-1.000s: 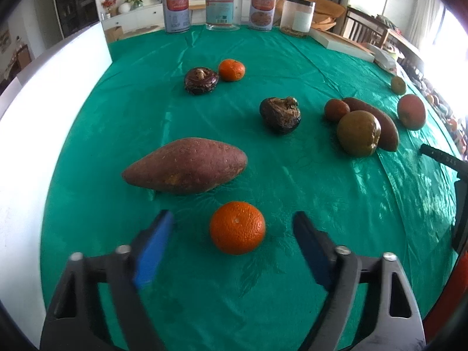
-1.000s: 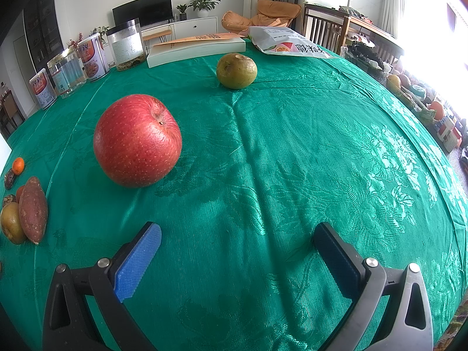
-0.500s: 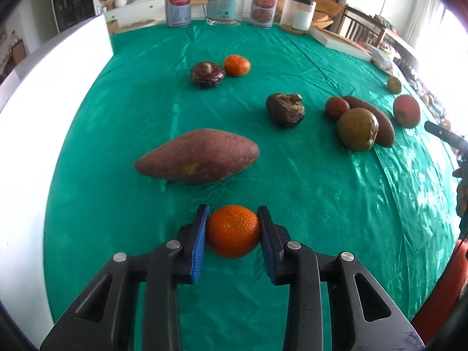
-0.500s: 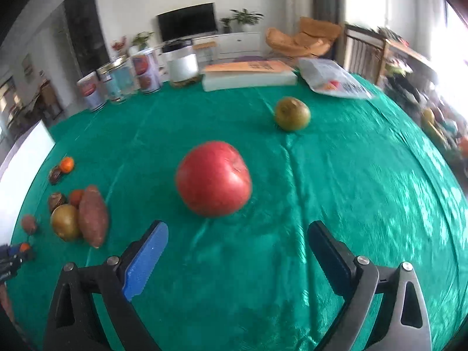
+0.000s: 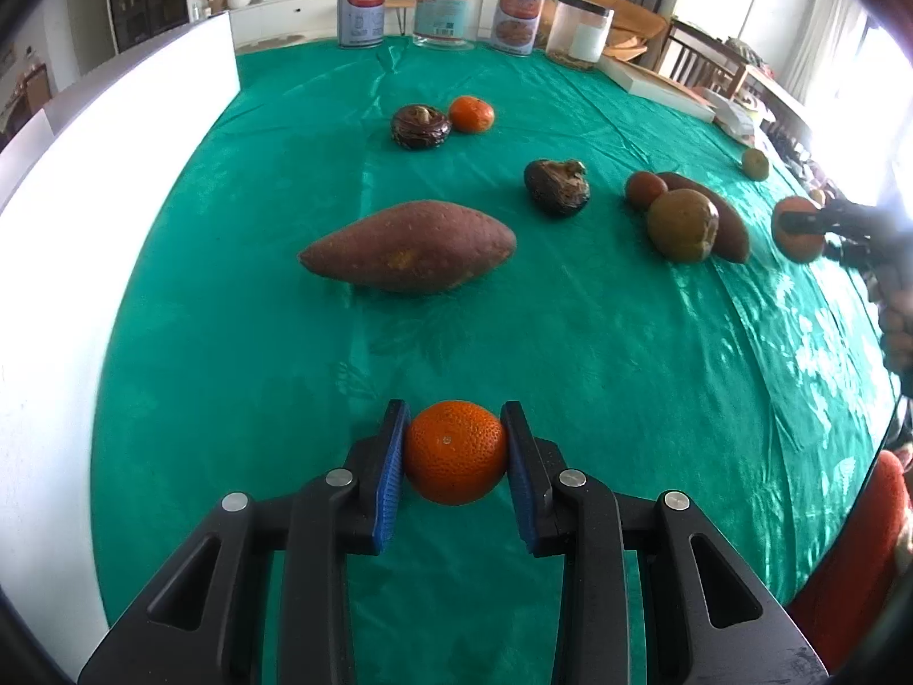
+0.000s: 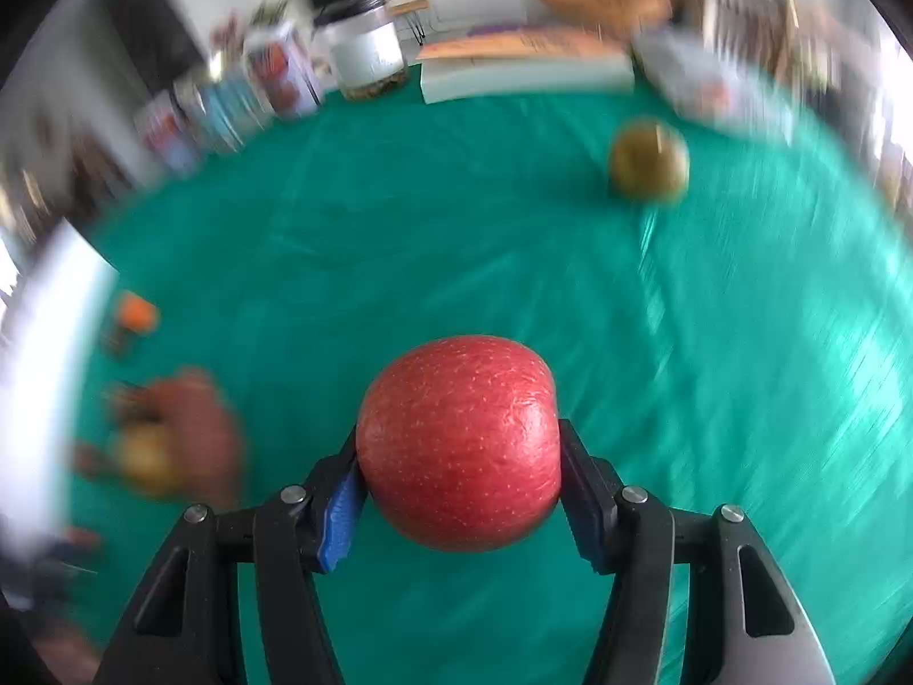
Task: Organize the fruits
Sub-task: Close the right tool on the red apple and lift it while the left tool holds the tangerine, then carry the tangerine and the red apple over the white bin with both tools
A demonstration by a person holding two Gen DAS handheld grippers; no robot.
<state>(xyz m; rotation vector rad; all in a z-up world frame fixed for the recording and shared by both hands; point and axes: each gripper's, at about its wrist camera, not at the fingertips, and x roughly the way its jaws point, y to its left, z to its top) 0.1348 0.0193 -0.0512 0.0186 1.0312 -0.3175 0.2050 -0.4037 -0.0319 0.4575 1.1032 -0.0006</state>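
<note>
Left tongs point(image 5: 455, 451): closed on the small round orange tangerine point(image 5: 455, 451), blue pads point(image 5: 390, 476) pressed to both its sides, low over the near part of the desk.
Right tongs point(image 6: 459, 479): jaws just closing, clamped on the big red speckled apple point(image 6: 459, 442), one pad at each flank; seen far right in the left wrist view too, blurred.
Desk point(image 5: 570, 371): covered with a shiny green patterned cloth.
Large purple-brown sweet potato point(image 5: 408, 245): lying lengthwise, beyond the held tangerine, apart from it.
Second small orange tangerine point(image 5: 471, 113): farther back, just beside a dark brown wrinkled mushroom-like lump point(image 5: 420, 126).
Another dark shrivelled lump point(image 5: 557, 187): alone, right of centre.
Right cluster: olive-brown round pear point(image 5: 682, 224) in front of a second, slimmer sweet potato point(image 5: 713, 217), small reddish-brown fruit point(image 5: 645, 189) just left of them.
Lone greenish-brown pear point(image 6: 649, 160): resting on the cloth, well apart from the apple.
Far edge: printed tins point(image 5: 361, 7) and clear jars point(image 5: 448, 12) in a row.
Right wrist view: heavily smeared outside the apple.
</note>
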